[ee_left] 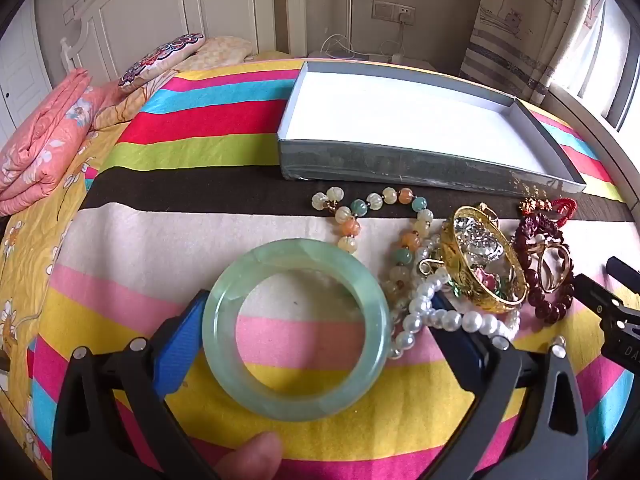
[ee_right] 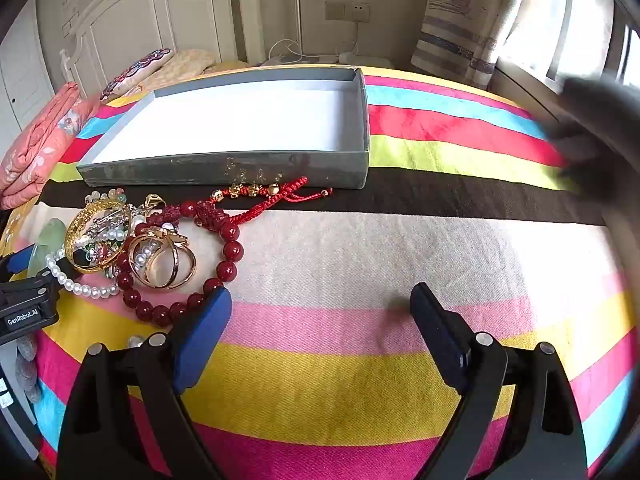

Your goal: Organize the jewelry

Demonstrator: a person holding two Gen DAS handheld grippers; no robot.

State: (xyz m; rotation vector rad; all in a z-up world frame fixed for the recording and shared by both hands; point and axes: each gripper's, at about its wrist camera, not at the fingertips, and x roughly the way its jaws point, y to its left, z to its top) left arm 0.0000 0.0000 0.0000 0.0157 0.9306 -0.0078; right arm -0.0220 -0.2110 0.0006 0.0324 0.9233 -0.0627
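Left wrist view: left claw [ee_left: 316, 332] spread wide, fingers either side of the jade bangle [ee_left: 296, 330], which lies flat on the striped bedspread [ee_left: 180, 240]. Left pad sits against the bangle's outer edge; right pad stands clear of it, next to the pearls [ee_left: 440, 312]. Whether the left pad presses the bangle, cannot tell. Right of the bangle, a heap: bead string [ee_left: 360, 208], gold bangle [ee_left: 480, 264], dark red beads [ee_left: 540, 292]. Box [ee_left: 400, 168] beyond the heap, open, white inside. A fingertip [ee_left: 252, 456] shows at the bottom edge. Right claw's tip enters at the far right.

Right wrist view: right claw [ee_right: 320, 332] spread wide, nothing between the fingers, only bedspread [ee_right: 400, 248]. Left pad touches or just overlaps the red bead loop [ee_right: 224, 256]. Gold rings [ee_right: 164, 264] lie inside that loop; gold bangle [ee_right: 96, 236] and pearls [ee_right: 80, 284] further left. Red cord bracelet [ee_right: 280, 196] lies against the box [ee_right: 224, 168] front wall.
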